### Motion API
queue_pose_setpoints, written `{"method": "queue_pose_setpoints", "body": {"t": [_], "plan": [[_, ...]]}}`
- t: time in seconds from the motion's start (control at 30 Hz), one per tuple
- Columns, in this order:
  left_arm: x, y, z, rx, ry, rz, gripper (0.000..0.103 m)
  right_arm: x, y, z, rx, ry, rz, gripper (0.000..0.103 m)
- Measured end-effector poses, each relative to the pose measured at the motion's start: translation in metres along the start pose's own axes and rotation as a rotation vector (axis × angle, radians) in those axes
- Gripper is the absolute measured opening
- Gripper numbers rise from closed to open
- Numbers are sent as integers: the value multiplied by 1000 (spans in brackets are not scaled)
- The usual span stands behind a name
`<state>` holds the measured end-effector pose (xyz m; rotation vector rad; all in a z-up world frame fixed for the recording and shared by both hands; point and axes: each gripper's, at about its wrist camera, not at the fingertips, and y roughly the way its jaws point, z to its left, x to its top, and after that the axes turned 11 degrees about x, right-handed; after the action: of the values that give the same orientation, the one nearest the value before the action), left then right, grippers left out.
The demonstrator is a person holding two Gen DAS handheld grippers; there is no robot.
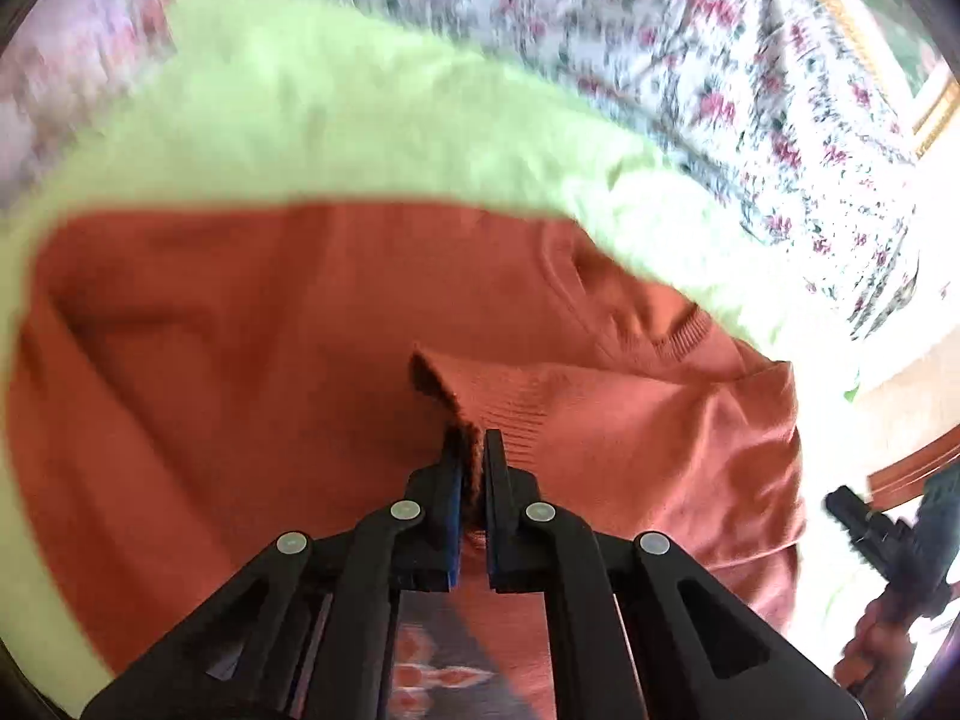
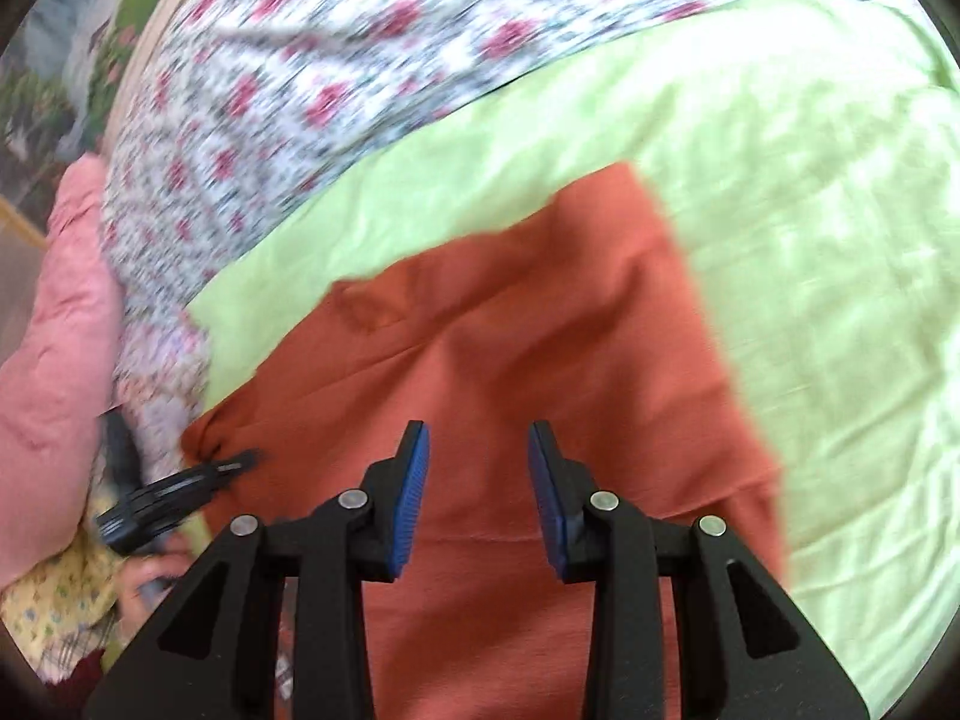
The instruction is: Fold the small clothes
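Left gripper (image 1: 473, 456): jaws drawn together on a ribbed edge of the rust-orange garment (image 1: 336, 360), a pinch of knit fabric standing up between the blue-faced pads. The pinched fold rises from the body of the garment, near what looks like a ribbed neckline to its right.

Right gripper (image 2: 478, 456): jaws standing apart, nothing between the blue pads (image 2: 414, 492). It hangs over the plain flat part of the same garment (image 2: 540, 324); whether the fingertips touch the cloth cannot be told.

Location of the garment: spread on a light green sheet (image 1: 312, 114), which in turn lies over a white bedcover with red and dark floral print (image 1: 690, 60). In the right wrist view the garment's far edge ends in a square corner on the green sheet (image 2: 810, 240), with the floral cover (image 2: 312, 78) beyond.

Other items noted: a pink cushion or quilt (image 2: 54, 324) at the left edge of the right wrist view, beside the floral cover. A yellow patterned cloth (image 2: 54, 606) lies below it. Each view catches the other gripper at its margin, held in a bare hand (image 1: 879, 648).

Containers: no basket, box or drawer appears in either view; the garment rests on bedding only.

Both views are motion-blurred; fine detail of the fabrics is unreliable.
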<state>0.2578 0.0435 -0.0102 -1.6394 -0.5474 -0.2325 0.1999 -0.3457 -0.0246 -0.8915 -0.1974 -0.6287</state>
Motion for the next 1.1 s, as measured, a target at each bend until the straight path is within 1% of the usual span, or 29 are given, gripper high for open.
{"method": "queue_pose_setpoints", "body": {"t": [0.07,0.1,0.17,0.2,0.23,0.3,0.33,0.47,0.5,0.53,0.6,0.63,0.67,0.73,0.77,0.8,0.87,0.9,0.93,1.0,1.1], "plan": [[-1,12,13,62,5,35,3,7,-6,-15,-53,8,-18,36],[-1,17,21,67,-16,52,3,11,-4,-23,-86,17,-12,36],[0,16,29,60,-36,37,2,17,-2,-36,-127,26,-3,36],[1,14,28,53,-36,32,3,19,0,-39,-138,21,-2,36],[1,14,27,49,-32,29,3,23,3,-42,-151,12,2,39],[1,10,24,66,-12,19,3,30,14,-46,-175,-12,23,45],[2,12,22,77,-6,20,3,34,21,-48,-188,-24,35,46],[-4,19,29,84,-13,41,3,45,49,-59,-244,-46,87,47],[-6,18,28,86,-6,42,3,46,55,-62,-245,-46,107,43],[-6,19,26,86,4,44,3,46,62,-64,-233,-53,135,11],[-7,19,21,83,20,33,3,50,60,-60,-252,-82,127,12],[-6,21,19,85,25,34,3,51,56,-56,-274,-112,109,12],[-7,25,18,95,28,39,3,50,55,-57,-286,-120,110,12],[-9,31,22,108,23,61,5,48,61,-62,-299,-112,139,13],[-11,30,24,99,14,74,7,48,65,-63,-303,-103,156,14],[-12,26,27,87,11,74,11,49,64,-62,-298,-94,154,17],[-14,10,33,54,6,62,19,51,52,-54,-273,-76,127,22],[-16,2,36,42,3,56,26,51,46,-47,-257,-78,109,35],[-18,-7,40,34,-2,48,30,50,40,-41,-242,-86,91,44],[-26,-26,51,28,-17,37,48,42,26,-25,-196,-109,62,47],[-43,-45,63,41,-15,43,53,22,16,-3,-135,-133,70,47]]}}
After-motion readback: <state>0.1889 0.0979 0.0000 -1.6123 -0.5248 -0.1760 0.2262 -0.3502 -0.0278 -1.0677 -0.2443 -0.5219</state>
